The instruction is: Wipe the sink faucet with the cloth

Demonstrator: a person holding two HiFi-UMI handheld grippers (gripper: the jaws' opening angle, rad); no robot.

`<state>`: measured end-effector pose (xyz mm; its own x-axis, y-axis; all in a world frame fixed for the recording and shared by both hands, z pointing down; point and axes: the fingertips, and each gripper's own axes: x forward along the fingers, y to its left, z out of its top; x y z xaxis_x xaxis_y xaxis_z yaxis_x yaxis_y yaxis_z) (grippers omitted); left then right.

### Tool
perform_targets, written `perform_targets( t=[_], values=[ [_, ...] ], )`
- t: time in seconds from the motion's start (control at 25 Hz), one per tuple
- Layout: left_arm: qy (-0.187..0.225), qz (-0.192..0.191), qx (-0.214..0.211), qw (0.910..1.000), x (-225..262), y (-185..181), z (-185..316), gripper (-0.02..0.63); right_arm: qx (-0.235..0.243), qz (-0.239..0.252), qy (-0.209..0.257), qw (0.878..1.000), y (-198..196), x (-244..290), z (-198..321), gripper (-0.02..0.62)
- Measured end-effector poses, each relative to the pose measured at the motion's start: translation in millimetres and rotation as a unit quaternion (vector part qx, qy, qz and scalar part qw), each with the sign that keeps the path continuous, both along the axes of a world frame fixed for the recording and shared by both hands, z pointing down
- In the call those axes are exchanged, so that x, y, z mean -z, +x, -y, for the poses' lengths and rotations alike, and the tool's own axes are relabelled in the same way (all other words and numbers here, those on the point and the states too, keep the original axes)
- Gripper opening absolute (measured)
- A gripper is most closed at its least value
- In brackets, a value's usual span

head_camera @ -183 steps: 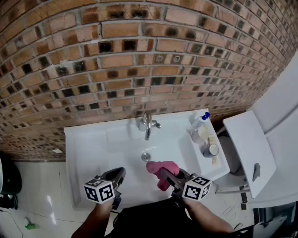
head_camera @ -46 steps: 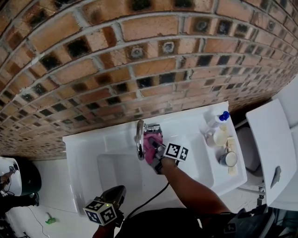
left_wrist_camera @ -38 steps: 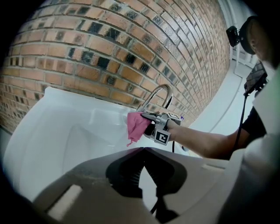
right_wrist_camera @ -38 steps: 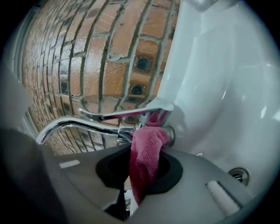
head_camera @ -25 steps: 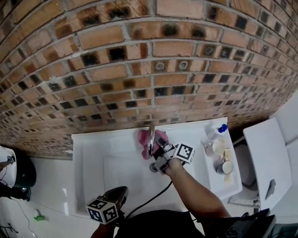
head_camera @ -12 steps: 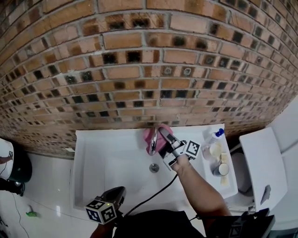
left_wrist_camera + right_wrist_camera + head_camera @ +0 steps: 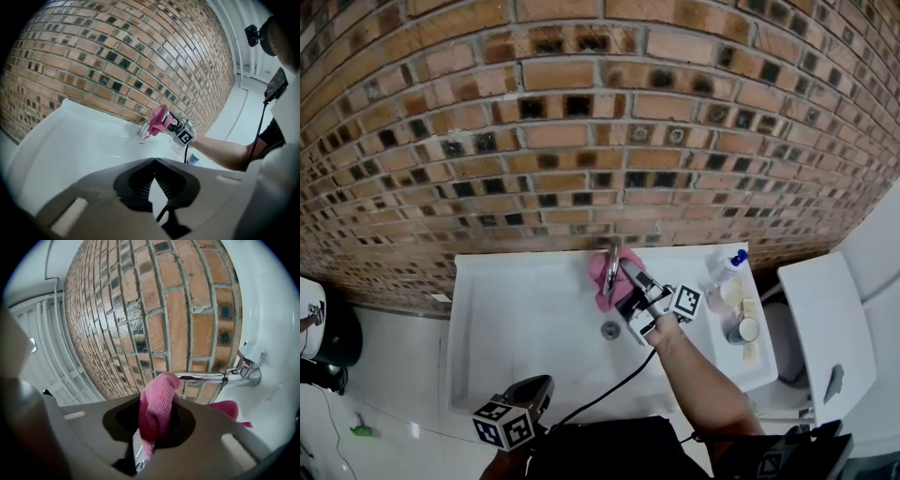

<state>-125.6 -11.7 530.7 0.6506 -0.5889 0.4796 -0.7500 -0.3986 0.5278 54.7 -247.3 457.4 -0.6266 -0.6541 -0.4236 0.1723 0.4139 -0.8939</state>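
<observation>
Faucet point(image 7: 610, 272) spout points frontward from sink point(image 7: 516, 309) back edge, cloth point(image 7: 600, 281) against it, clenched in right gripper point(image 7: 625, 268) jaws, left gripper point(image 7: 153, 161) jaws closed, empty.

No legible text, brand, number or sign was present in any view.

- Right cube point(image 7: 687, 301), on the right gripper point(image 7: 628, 275): black-and-white square marker patterns only, no letters or digits. The left gripper view showed the same.
- Left cube point(image 7: 504, 427), on the left gripper point(image 7: 539, 385): square marker patterns only.
- Bottle point(image 7: 724, 270) at the sink's right end: any label print was too small to read.
- Cup point(image 7: 742, 330) beside it: no print could be made out.
</observation>
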Motion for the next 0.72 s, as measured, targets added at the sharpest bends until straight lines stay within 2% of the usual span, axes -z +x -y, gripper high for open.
perform_targets(
  t=[0.72],
  values=[
    [0.009, 0.005, -0.007, 0.9999, 2.3, -21.3, -15.3, 0.004, -0.014, -0.021, -0.013, 1.000, -1.9, -22.5, -33.5, 0.051]
  ],
)
